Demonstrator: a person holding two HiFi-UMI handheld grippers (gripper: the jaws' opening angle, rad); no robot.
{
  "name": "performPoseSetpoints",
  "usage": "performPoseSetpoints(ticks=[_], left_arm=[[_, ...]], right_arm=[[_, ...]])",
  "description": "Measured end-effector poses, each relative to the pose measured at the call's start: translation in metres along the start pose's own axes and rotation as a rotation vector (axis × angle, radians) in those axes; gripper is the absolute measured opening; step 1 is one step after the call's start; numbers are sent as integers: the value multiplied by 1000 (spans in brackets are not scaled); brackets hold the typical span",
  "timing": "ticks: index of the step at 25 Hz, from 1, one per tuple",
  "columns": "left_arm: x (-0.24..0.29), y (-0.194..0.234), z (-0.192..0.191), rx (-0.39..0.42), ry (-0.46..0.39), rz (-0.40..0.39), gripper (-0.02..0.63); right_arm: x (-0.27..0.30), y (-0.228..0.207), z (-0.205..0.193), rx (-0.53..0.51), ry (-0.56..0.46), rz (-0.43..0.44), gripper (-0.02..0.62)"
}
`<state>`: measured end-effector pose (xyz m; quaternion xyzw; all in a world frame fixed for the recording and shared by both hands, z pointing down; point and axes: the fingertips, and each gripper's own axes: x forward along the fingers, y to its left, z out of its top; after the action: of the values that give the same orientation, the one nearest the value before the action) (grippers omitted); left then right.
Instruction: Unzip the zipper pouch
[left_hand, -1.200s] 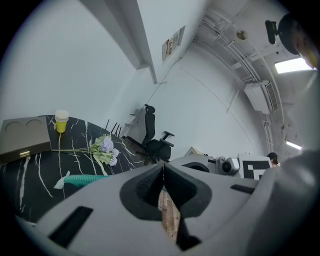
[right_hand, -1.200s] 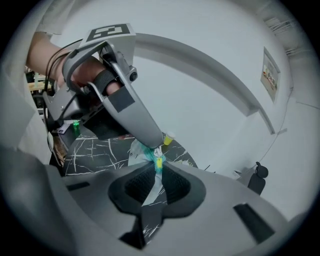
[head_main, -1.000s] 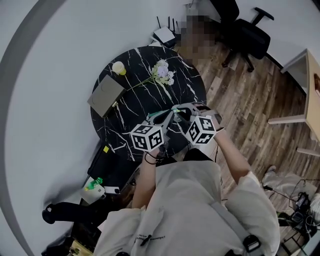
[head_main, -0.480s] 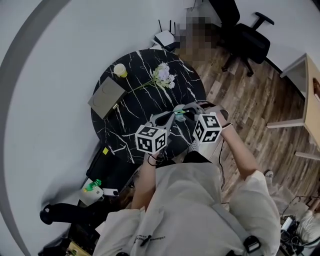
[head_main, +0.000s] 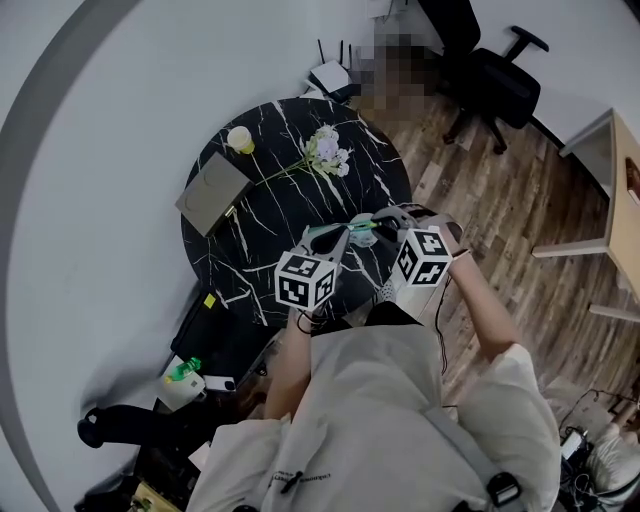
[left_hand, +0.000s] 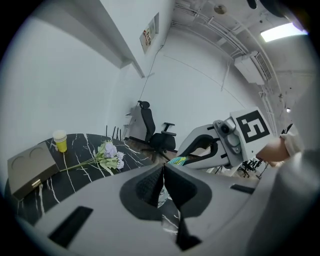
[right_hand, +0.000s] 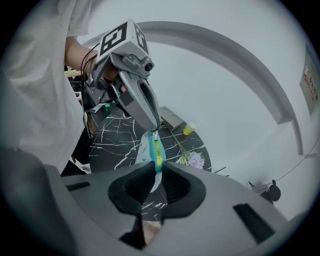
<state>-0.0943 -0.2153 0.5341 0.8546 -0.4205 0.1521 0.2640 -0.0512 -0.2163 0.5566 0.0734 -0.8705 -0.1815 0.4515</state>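
Note:
A clear zipper pouch (head_main: 358, 228) with a teal and yellow zipper band hangs in the air over the near edge of the round black marble table (head_main: 250, 250), stretched between both grippers. My left gripper (head_main: 347, 232) is shut on the small zipper pull (right_hand: 152, 133) at the top end of the band. My right gripper (right_hand: 159, 172) is shut on the pouch (right_hand: 156, 156) at the band's other end. In the left gripper view the left gripper (left_hand: 163, 170) has its jaws closed together, a strip of clear pouch (left_hand: 161, 196) shows below them, and the teal end (left_hand: 177, 161) sits at the right gripper's tips.
On the table lie a tan flat box (head_main: 212, 192), a yellow cup (head_main: 239, 139) and a bunch of pale flowers (head_main: 327, 150). A black office chair (head_main: 490, 70) stands beyond on the wood floor, and a light wooden desk (head_main: 615, 170) at the right edge.
Both grippers have drifted a little to the right and the left one has rolled slightly. The pouch stays held between them.

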Motion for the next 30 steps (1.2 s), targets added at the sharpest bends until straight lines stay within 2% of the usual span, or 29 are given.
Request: performPoseSetpoints(ticks=[16,30], left_arm=[[-9,16,-5,99,39,100,25],[-25,50,-8,101,42,201,25]], right_arm=[[-11,-3,-9,50,-12,-36,46],[-19,-11,-20,116,-27,-65,46]])
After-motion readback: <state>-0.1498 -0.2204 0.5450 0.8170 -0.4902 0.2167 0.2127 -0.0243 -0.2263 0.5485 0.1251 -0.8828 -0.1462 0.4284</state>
